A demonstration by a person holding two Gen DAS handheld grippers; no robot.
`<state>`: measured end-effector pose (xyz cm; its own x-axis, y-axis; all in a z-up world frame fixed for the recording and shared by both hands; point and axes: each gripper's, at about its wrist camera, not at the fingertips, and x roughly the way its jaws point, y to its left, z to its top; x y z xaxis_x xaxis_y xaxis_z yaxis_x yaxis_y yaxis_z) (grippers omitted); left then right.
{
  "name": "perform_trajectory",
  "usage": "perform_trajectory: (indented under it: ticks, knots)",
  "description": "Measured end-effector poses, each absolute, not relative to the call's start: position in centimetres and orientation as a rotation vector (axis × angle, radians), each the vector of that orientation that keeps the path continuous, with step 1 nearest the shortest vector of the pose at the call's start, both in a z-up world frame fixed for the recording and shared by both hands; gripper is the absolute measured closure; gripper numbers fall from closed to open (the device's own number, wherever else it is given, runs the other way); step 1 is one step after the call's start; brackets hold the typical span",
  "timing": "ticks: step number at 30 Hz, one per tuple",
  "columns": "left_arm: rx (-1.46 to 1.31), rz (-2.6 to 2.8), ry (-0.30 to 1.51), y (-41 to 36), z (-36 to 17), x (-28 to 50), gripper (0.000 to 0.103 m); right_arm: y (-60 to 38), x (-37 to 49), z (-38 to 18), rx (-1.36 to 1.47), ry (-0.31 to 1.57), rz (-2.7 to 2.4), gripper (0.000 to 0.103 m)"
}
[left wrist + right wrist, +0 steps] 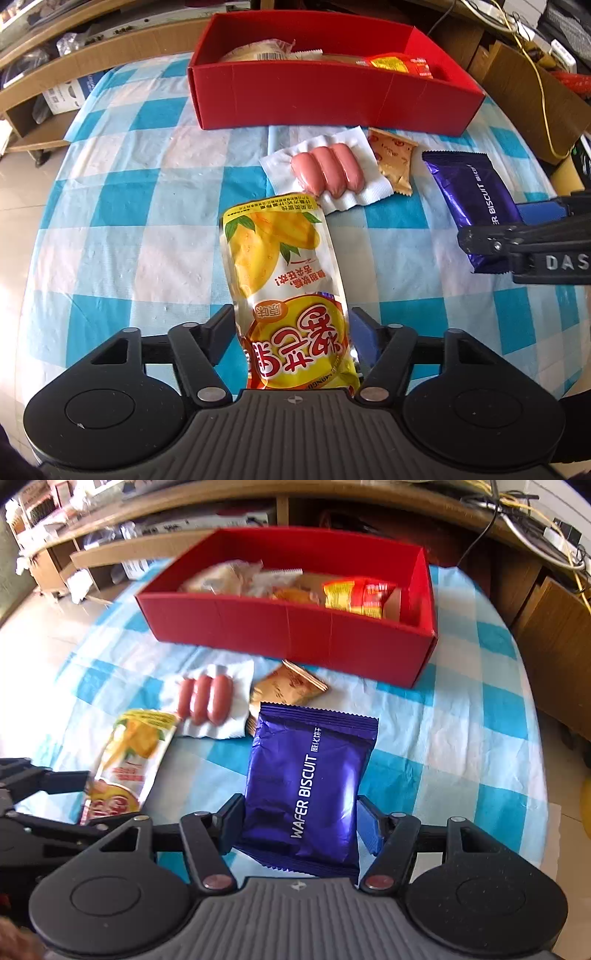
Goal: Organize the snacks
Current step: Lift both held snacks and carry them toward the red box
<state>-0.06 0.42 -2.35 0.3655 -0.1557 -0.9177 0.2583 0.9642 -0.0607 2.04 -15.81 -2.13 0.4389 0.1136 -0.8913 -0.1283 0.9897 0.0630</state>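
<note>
Gripping snacks, both tongs: left gripper [291,328] on mango pouch [284,280], right gripper [301,816] on wafer biscuit pack [310,775].
Ahead: red box [288,627] holding several wrapped snacks, room left at its right end; open checked tablecloth [129,221] left.

Blue-checked tablecloth [122,206], wooden shelves [177,502], cables [532,513]

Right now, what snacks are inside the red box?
The red box holds a pale wrapped bun on the left and a yellow-and-red packet on the right, with some wrappers between. Its front wall hides whatever lies lower down.
</note>
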Motion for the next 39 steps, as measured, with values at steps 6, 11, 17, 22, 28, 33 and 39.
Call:
perform_trajectory:
  ticks: [6,11,17,22,28,33,39]
  knots:
    - [0.11,-0.26,1.173,0.3,-2.4,-0.4,0.032,-15.8,1.6,-1.7,-0.002,1.098,0.17,0.037]
    - [0.146,-0.273,1.182,-0.4,-3.2,-0.3,0.015,-15.6,1.5,-1.4,0.008,1.092,0.199,0.037]
    - [0.16,-0.261,1.163,-0.3,-2.8,-0.9,0.031,-15.8,1.4,-1.0,0.017,1.08,0.208,0.037]
    - [0.12,-0.269,1.151,0.1,-1.9,-1.1,0.041,-15.6,1.2,-0.5,0.015,1.06,0.219,0.037]
    - [0.073,-0.297,1.129,0.5,-0.8,-1.5,0.043,-15.6,1.1,-0.5,0.019,1.06,0.219,0.037]
    - [0.02,-0.303,1.108,1.0,0.2,-1.2,0.043,-15.7,1.2,-0.3,0.026,1.051,0.221,0.037]
    - [-0.002,-0.303,1.08,1.1,1.0,-0.7,0.043,-15.6,1.4,-0.5,0.024,1.057,0.217,0.037]
